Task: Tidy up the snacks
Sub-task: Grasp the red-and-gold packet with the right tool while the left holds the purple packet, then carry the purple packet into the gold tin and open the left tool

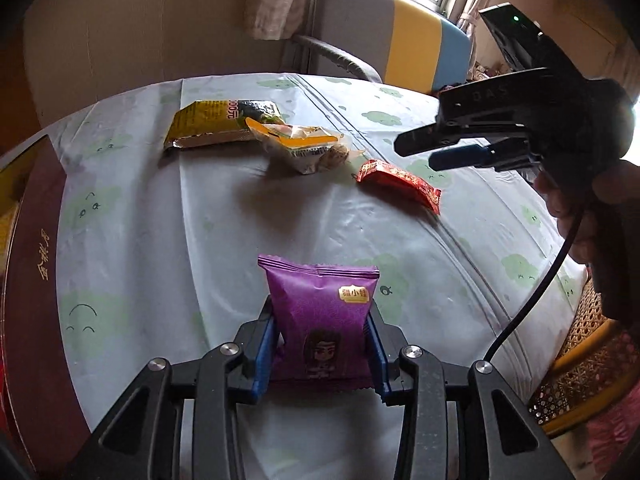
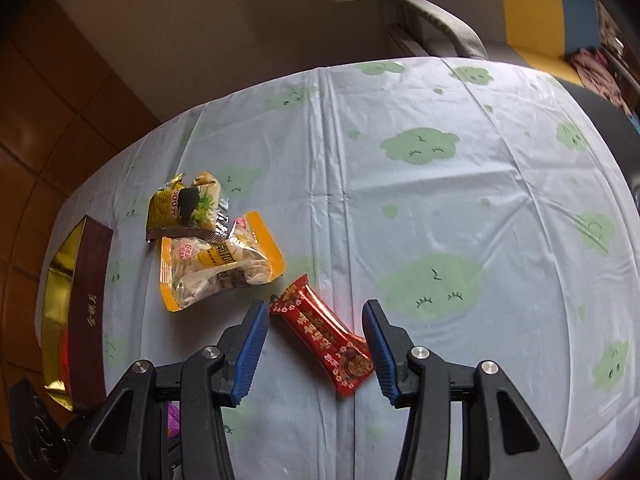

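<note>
Left gripper (image 1: 320,344): blue pads clamped on both sides of a purple packet (image 1: 320,320), which stands upright between them above the tablecloth (image 1: 160,240).

Right gripper (image 2: 316,344): jaws apart, pointing steeply down over a red packet (image 2: 324,340). The red packet lies flat and diagonal on the cloth in the gap between the pads; its upper end is just beside the left-hand pad, its lower end near the right-hand pad. No pad presses on it. In the left wrist view the same gripper hangs over the table's right side, held by a hand (image 1: 580,216), with a black cable (image 1: 532,300) trailing down.

Other snacks, on the cloth left of the red packet: a clear packet with orange edges (image 2: 216,264), and touching it on the far side a yellow-and-black packet (image 2: 184,208).

Box (image 2: 88,304): dark maroon wall with gold lettering, gold lining inside, at the table's left edge.

A chair (image 1: 400,48) with grey, yellow and blue stripes stands beyond the table.
</note>
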Tool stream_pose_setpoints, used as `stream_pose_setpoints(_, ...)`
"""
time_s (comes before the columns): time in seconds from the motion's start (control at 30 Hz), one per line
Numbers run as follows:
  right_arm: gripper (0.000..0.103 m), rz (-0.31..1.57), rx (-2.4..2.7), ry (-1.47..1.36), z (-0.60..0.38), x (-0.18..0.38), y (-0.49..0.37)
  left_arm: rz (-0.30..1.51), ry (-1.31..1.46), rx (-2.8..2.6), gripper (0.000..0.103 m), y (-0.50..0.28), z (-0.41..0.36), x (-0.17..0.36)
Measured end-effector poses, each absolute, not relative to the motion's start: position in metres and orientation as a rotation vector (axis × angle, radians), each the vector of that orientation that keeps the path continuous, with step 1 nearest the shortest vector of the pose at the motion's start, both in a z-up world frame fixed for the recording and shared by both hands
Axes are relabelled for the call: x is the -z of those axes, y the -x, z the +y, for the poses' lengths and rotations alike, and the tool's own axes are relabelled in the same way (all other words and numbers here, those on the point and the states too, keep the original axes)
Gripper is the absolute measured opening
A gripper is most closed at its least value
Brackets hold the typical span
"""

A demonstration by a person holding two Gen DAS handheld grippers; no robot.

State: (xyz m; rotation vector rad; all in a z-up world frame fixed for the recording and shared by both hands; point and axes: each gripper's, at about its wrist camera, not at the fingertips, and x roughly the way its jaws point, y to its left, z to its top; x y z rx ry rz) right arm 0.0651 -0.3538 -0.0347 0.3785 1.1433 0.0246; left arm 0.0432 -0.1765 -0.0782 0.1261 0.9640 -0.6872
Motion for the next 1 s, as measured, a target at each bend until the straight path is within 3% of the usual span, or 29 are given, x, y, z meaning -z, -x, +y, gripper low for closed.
stream_pose_setpoints(0.27, 0.050, 1.229, -0.059, -0.164, -0.317, 0.060, -0.080, 0.948, -0.094, 0.694, 0.041, -0.042, -0.176, 0.080)
stream_pose_setpoints(0.3, 0.045, 1.223, -0.062, -0.104, -0.310, 0.060, -0.078, 0.947, -0.087, 0.694, 0.041, -0.042, -0.175, 0.080)
stream_pose_setpoints(0.33, 0.022, 1.214, -0.084, -0.068, -0.305, 0.058, -0.076, 0.944, -0.084, 0.694, 0.041, -0.042, -0.175, 0.081)
stream_pose_setpoints(1.0, 0.023, 1.175, -0.156, 0.203, -0.257, 0.063, -0.065, 0.915, -0.084, 0.681, 0.039, -0.038, -0.175, 0.080)
